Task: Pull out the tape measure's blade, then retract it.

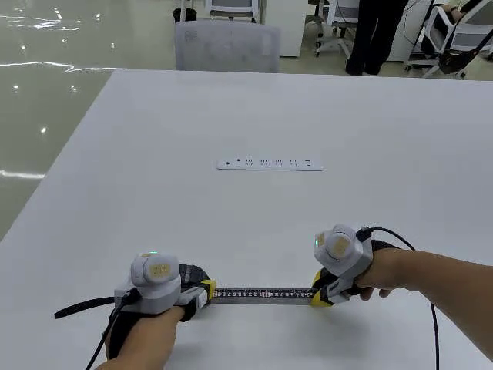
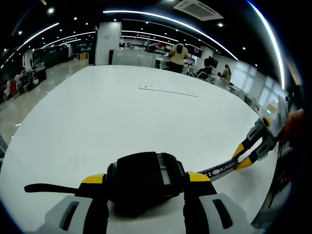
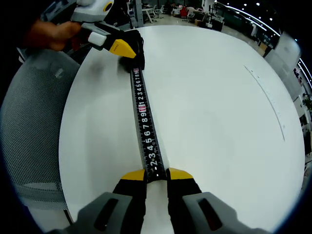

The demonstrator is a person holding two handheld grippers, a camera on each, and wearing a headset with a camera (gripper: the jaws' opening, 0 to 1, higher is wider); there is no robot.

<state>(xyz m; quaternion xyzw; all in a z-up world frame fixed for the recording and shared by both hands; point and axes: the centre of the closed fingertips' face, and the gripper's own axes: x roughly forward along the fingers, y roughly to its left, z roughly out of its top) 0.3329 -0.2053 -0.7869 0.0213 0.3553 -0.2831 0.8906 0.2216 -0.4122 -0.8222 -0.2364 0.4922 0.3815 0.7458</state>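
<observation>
At the lower left of the head view, the left tool (image 1: 202,291) has its two yellow-tipped jaws closed on the black body of the tape measure (image 1: 192,279), which rests on the white surface (image 1: 231,116). In the left gripper view the body sits squarely between the jaws at the bottom centre, one jaw pressed against each of its sides.

The blade (image 1: 262,294) is drawn out and runs level along the lower edge of the head view, from the tape measure towards the right tool (image 1: 317,297) at the lower right. That tool's jaws are nearly together, pinching the blade's free end. In the right gripper view the blade lies flat on the surface, its printed numbers facing up, stretching from the jaws at the bottom centre up to the tape measure at the upper left.

A white power strip (image 1: 269,163) sits in the surface near the middle of the head view, well apart from both tools. A grey mesh chair (image 1: 226,46) stands at the far edge, at top centre.
</observation>
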